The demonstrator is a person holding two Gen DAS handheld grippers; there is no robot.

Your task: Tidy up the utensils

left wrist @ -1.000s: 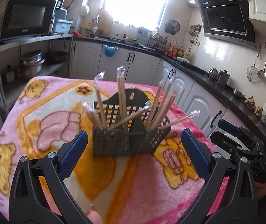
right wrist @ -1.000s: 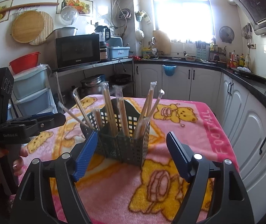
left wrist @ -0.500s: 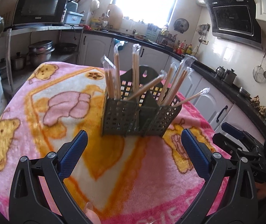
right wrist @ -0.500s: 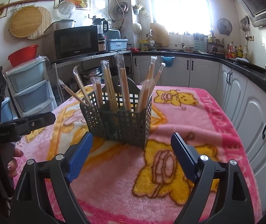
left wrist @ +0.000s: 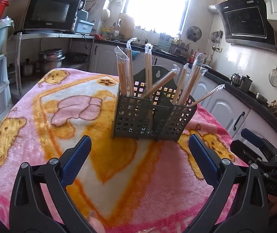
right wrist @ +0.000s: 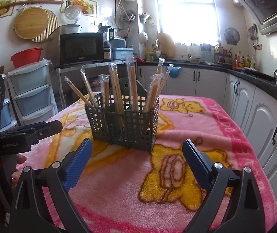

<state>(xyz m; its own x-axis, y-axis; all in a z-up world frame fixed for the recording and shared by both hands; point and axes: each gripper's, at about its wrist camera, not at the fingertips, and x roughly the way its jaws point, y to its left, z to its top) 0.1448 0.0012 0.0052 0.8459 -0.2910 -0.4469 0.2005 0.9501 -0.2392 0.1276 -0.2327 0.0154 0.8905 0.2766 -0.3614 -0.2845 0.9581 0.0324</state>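
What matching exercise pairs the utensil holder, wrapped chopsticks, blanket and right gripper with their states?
Things:
1. utensil holder
2. wrapped chopsticks
3. blanket
4. right gripper

States:
A. pink, with bear pictures, spread under everything
B. open, nothing between its pads
C. dark perforated plastic, standing upright on the blanket
D. standing or leaning in the compartments, tips sticking out above

Pairs: 1-C, 2-D, 3-A, 4-B
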